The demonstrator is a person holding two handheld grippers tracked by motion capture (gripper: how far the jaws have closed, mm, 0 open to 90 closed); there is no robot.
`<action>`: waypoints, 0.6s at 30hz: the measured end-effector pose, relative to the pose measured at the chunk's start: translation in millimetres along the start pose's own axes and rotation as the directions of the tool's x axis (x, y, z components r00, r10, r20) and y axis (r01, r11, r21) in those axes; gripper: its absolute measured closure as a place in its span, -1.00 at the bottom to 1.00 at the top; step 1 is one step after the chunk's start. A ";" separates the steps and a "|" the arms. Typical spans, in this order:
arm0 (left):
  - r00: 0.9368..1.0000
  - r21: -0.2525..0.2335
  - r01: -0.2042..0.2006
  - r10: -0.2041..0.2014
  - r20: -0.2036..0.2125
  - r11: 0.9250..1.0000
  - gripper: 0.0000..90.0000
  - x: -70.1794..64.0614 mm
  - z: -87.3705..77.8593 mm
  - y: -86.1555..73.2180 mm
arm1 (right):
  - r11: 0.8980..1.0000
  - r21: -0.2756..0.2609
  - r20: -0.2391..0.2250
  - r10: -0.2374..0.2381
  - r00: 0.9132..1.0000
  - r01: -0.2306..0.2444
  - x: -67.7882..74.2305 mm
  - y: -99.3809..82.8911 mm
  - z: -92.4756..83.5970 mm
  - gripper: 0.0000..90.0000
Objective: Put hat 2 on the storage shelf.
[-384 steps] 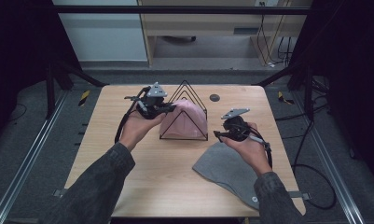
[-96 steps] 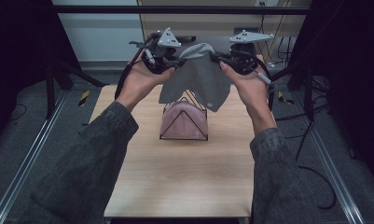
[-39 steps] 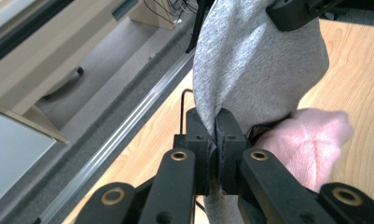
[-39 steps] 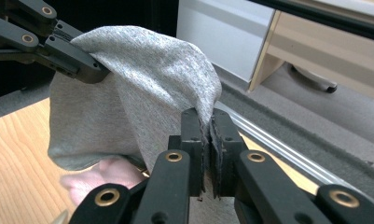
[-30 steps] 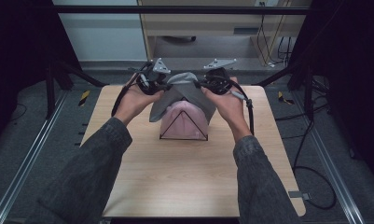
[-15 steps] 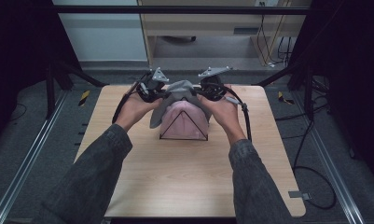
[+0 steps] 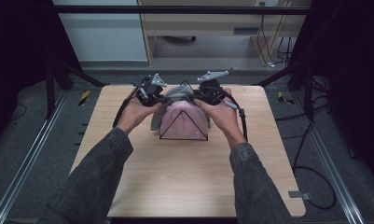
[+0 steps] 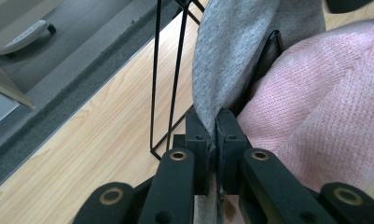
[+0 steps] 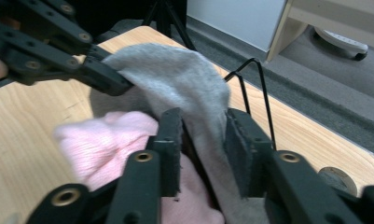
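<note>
Both grippers lower the grey cloth over the wire rack so it drapes there: left gripper fingers pinching its edge, right gripper fingers just spreading around it.

My high view looks forward and down from above the person's side onto the whole table, from well off. My left gripper view sits close behind its black jaws, facing the grey cloth and the wire rack; my right gripper view, equally close, shares both.
</note>
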State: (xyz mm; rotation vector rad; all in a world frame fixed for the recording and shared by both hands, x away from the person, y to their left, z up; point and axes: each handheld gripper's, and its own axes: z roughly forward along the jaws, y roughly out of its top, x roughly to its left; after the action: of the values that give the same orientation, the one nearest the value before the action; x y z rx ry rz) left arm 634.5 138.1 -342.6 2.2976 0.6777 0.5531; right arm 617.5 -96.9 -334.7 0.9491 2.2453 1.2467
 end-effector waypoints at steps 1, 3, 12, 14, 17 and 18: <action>1.000 0.003 0.003 -0.003 0.000 1.000 0.89 0.2 0.7 -0.7 | 1.000 -0.007 0.005 -0.003 1.000 0.003 1.4 0.0 -2.8 0.39; 1.000 0.009 0.008 -0.008 0.000 1.000 0.87 0.5 2.2 -2.1 | 1.000 -0.021 0.019 -0.001 1.000 0.001 2.2 -0.7 -8.4 0.33; 1.000 -0.004 0.004 -0.004 -0.004 1.000 0.75 -4.3 4.3 -2.4 | 0.997 -0.052 0.068 0.056 0.996 -0.053 -8.4 -10.3 -29.4 0.10; 1.000 -0.009 0.013 -0.013 -0.002 1.000 0.74 -3.6 4.6 -3.7 | 0.996 -0.054 0.074 0.068 0.995 -0.064 -11.0 -13.9 -32.4 0.06; 1.000 -0.009 0.018 -0.018 -0.001 1.000 0.73 -3.1 5.3 -5.0 | 0.996 -0.050 0.087 0.074 0.993 -0.070 -14.0 -19.0 -36.9 -0.01; 1.000 -0.010 0.019 -0.019 -0.004 1.000 0.71 -3.3 5.6 -5.5 | 0.996 -0.046 0.090 0.077 0.993 -0.073 -14.6 -20.4 -38.4 -0.03</action>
State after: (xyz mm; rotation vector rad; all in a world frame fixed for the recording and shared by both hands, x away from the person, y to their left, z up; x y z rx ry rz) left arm 633.3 136.9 -351.0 2.2792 0.6963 0.5512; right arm 596.1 -137.3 -331.8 1.0614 2.1224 1.2519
